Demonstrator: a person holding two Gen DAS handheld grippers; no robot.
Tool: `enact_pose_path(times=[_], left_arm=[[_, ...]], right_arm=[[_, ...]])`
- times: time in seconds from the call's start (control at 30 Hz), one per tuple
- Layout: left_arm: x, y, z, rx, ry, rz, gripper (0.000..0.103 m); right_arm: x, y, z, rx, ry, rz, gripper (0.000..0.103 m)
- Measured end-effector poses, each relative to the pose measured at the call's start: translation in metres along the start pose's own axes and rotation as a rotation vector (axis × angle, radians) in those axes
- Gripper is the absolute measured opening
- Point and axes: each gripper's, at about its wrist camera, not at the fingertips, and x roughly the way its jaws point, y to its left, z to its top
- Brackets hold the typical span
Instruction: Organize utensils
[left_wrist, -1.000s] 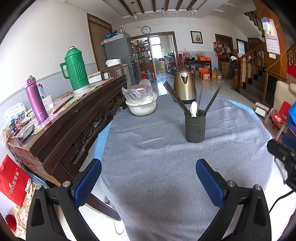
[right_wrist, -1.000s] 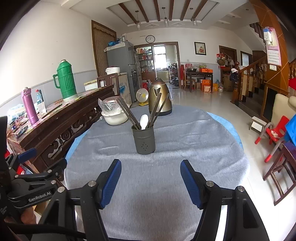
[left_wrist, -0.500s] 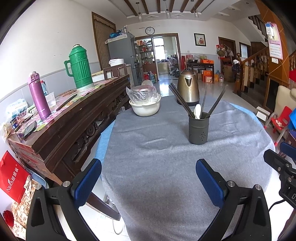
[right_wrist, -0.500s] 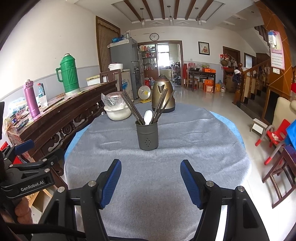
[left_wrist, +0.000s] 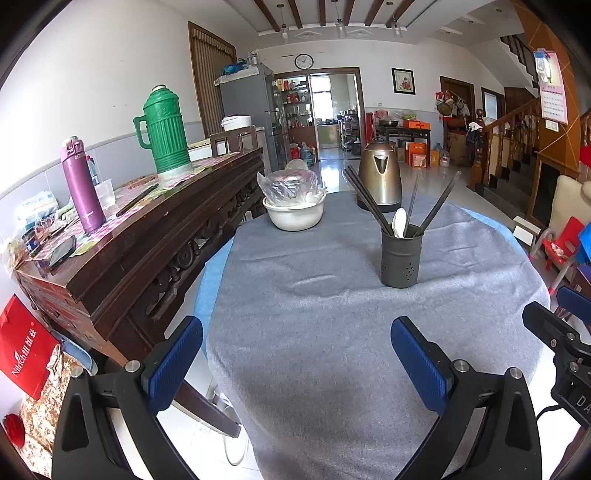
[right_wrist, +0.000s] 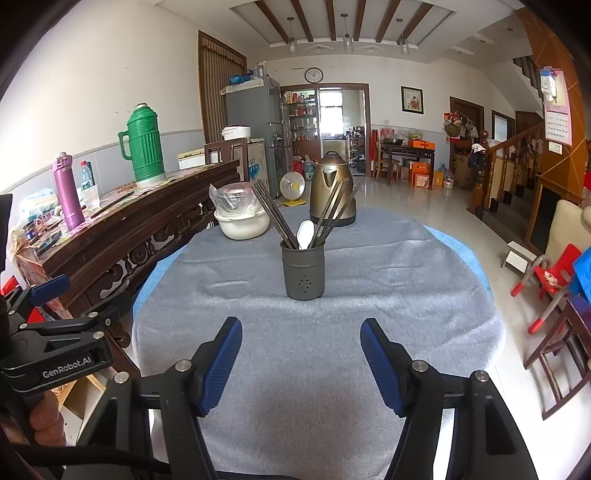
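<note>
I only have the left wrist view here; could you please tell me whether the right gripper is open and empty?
Observer: Yes, the right gripper stands open, with nothing between its blue pads.
Operator: Thank you. Where does the utensil holder sit relative to it?
Observer: The utensil holder stands upright straight ahead of it, in line with the gap between its fingers and well apart from them.
Operator: Is there anything beyond the table that the bowl hides from me?
Observer: A small fan stands past the table's far edge, left of the kettle.
</note>
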Motion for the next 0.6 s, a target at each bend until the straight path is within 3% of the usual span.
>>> enact_pose_path(times=[0.6], left_arm=[[-0.0017,0.0083,-0.0037,-0.02,-0.003,-0.001,0.101]], right_arm=[[-0.0025,0.0071,0.003,0.001,-0.009,0.0,0.07]])
